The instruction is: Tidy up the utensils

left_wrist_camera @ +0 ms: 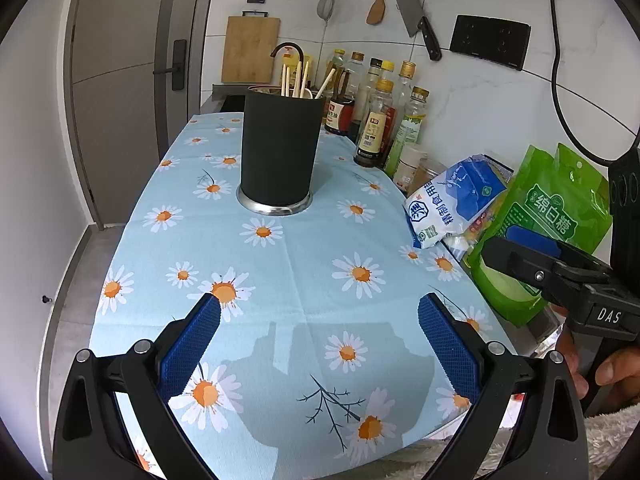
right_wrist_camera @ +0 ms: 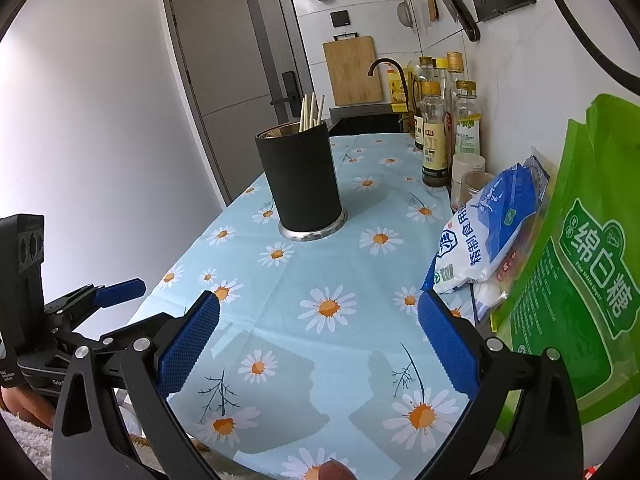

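Note:
A black cylindrical utensil holder [left_wrist_camera: 278, 152] with a steel base stands on the daisy tablecloth [left_wrist_camera: 304, 264]; several pale chopsticks [left_wrist_camera: 298, 78] stick out of its top. It also shows in the right wrist view [right_wrist_camera: 302, 184] with the chopsticks [right_wrist_camera: 311, 114]. My left gripper [left_wrist_camera: 320, 320] is open and empty, low over the near part of the cloth. My right gripper [right_wrist_camera: 320, 320] is open and empty beside it; it also shows at the right of the left wrist view [left_wrist_camera: 528, 248]. The left gripper shows at the left of the right wrist view [right_wrist_camera: 116, 292].
Along the right wall stand several sauce and oil bottles [left_wrist_camera: 376, 120], two small jars [left_wrist_camera: 416, 168], a blue-white salt bag [left_wrist_camera: 452, 200] and a green sugar bag [left_wrist_camera: 548, 216]. A cutting board [left_wrist_camera: 250, 50], faucet [left_wrist_camera: 286, 50], cleaver [left_wrist_camera: 416, 16] and spatula [left_wrist_camera: 378, 0] are behind.

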Available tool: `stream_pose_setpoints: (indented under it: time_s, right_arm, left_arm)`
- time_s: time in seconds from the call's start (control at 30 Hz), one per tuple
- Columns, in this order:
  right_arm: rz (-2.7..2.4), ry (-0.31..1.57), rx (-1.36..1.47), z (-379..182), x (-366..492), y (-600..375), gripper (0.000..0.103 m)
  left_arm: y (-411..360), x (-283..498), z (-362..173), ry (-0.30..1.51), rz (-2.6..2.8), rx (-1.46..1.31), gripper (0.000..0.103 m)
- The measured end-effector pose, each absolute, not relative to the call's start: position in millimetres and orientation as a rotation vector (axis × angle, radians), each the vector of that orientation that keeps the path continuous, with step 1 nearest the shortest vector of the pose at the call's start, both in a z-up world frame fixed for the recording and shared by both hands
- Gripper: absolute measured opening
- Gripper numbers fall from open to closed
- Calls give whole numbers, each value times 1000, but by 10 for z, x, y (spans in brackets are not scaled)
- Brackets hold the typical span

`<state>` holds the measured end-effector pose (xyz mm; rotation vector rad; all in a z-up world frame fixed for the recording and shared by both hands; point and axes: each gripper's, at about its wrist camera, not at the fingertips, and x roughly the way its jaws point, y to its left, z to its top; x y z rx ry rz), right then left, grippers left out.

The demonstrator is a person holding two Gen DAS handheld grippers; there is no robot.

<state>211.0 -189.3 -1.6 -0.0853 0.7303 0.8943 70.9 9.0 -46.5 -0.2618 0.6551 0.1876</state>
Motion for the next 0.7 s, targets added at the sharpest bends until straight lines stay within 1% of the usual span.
stream_pose_setpoints:
  time_s: [0.7]
  right_arm:
    - [906,729,-98,-36,2159,-1809,98]
  left_arm:
    - [118,698,-456,645,199,-257,96]
